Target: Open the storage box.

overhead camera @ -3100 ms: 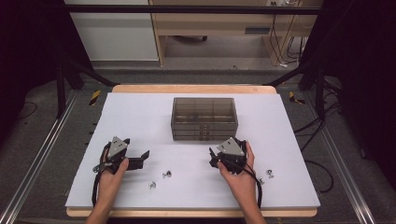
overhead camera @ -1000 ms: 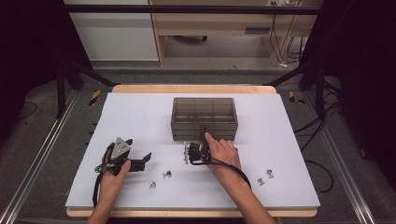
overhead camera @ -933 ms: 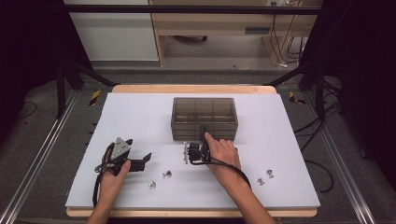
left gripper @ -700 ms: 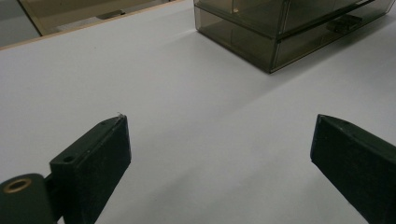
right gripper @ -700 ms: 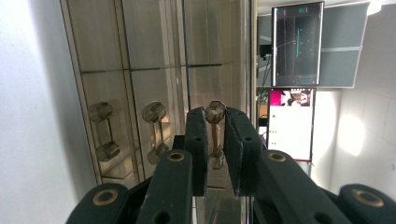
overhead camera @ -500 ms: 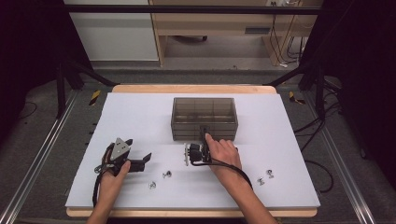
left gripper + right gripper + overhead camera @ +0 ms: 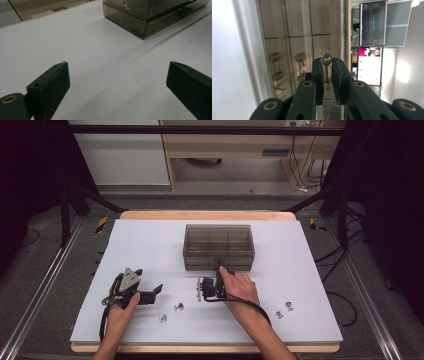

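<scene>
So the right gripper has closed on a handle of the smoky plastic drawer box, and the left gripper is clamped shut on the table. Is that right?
Not quite. The left gripper is open: the left gripper view shows its jaws standing wide apart over the bare white table. The rest holds: the right gripper is closed on a small handle of the smoky drawer box.

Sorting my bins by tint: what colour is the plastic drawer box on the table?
Smoky translucent grey-brown; the drawer box shows best in the high view.

Wooden cabinet (image 7: 225, 147) behind (grey floor (image 7: 45, 285)).
</scene>
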Action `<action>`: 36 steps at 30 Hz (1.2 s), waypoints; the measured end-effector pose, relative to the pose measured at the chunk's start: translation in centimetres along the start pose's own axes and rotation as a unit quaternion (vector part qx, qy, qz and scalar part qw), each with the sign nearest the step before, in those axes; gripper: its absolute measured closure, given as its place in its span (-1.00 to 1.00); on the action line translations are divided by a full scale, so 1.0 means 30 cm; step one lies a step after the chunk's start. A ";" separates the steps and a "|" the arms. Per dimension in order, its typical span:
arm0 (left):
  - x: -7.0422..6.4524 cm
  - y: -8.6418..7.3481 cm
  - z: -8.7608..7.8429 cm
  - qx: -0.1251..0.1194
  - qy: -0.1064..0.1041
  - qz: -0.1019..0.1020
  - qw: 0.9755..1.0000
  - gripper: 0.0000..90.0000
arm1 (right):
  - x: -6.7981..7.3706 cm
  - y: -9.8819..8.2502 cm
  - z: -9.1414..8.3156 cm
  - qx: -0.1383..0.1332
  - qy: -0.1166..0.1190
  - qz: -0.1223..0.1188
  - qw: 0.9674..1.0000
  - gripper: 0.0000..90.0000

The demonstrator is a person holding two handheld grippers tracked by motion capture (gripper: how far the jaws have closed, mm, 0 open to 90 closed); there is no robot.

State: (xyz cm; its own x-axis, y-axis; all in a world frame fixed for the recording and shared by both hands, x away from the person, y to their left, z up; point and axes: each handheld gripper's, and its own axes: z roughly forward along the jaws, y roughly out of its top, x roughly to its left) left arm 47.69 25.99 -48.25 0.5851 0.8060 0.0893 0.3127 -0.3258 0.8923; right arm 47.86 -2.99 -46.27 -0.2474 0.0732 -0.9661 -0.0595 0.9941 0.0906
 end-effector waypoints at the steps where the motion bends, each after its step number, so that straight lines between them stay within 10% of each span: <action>1: 0.000 0.000 0.000 0.000 0.000 -0.001 1.000 -0.90 | 0.003 0.001 -0.009 0.001 -0.001 0.000 1.000 0.80; 7: -0.002 0.001 -0.001 -0.001 0.002 0.002 1.000 -0.91 | 0.008 0.000 -0.032 0.003 0.004 0.010 1.000 0.58; 11: -0.005 0.003 -0.008 -0.009 0.006 0.007 1.000 -0.92 | -0.008 -0.006 -0.051 -0.005 0.001 0.057 0.998 0.11; 18: -0.039 0.073 -0.027 -0.011 0.007 0.044 0.999 -0.93 | -0.049 -0.067 -0.089 0.001 0.024 0.122 0.992 0.01; 22: -0.056 0.121 -0.019 -0.002 -0.010 0.051 0.999 -0.93 | -0.082 -0.166 -0.106 0.009 0.056 0.193 0.980 -0.03; 28: -0.062 0.180 0.012 0.008 -0.022 0.056 0.998 -0.91 | -0.104 -0.267 -0.108 0.016 0.082 0.233 0.969 -0.06; 36: -0.097 0.256 0.035 0.033 -0.033 0.090 0.995 -0.84 | -0.142 -0.399 -0.095 0.003 0.136 0.301 0.944 0.01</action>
State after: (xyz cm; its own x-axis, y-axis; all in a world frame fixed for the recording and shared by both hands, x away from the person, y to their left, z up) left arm 49.15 20.63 -42.13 0.6825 0.6990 0.2134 0.2464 -0.4950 0.8332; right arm 46.88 -15.43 -42.54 -0.4734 0.6034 -0.6416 0.1771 0.7788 0.6017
